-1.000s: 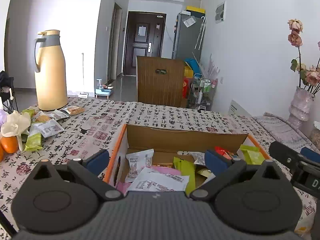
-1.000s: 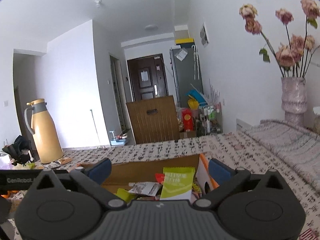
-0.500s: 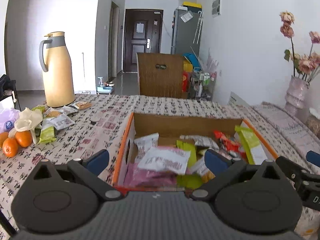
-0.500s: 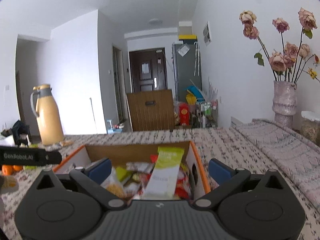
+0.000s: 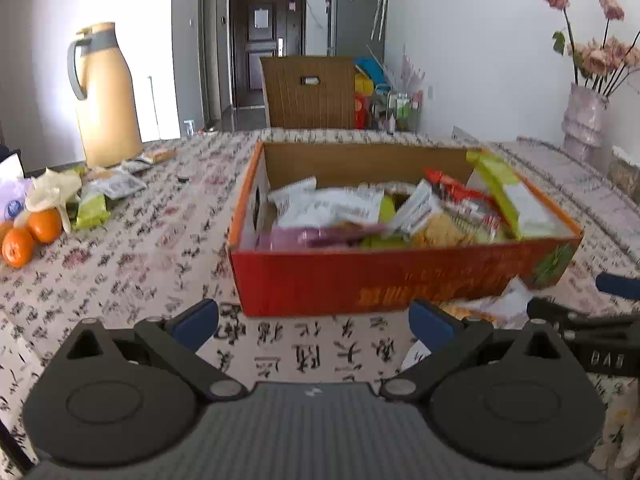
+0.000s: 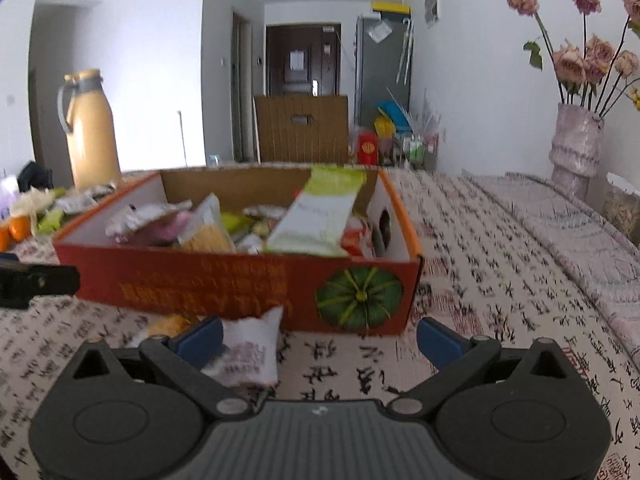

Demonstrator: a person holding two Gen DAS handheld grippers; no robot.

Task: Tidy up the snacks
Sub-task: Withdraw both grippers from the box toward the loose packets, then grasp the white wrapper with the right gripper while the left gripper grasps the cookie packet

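Note:
An orange cardboard box (image 5: 360,276) full of snack packets stands on the patterned tablecloth; it also shows in the right wrist view (image 6: 200,280). A green-and-white packet (image 6: 320,212) leans against its right wall. My left gripper (image 5: 314,322) is open and empty, in front of the box's near wall. My right gripper (image 6: 320,338) is open and empty, near the box's front right corner. A white snack packet (image 6: 248,348) lies on the cloth by its left finger; it also shows in the left wrist view (image 5: 500,304). More loose snacks (image 5: 104,188) lie at the far left.
A tan thermos jug (image 5: 106,96) stands at the back left. Oranges (image 5: 32,236) and a tissue lie at the left edge. A vase of dried roses (image 6: 576,140) stands at the back right. A wooden chair back (image 5: 308,92) is behind the table.
Both grippers have pulled back and risen from over the box; its front wall and the cloth before it now show. Both stay open and empty.

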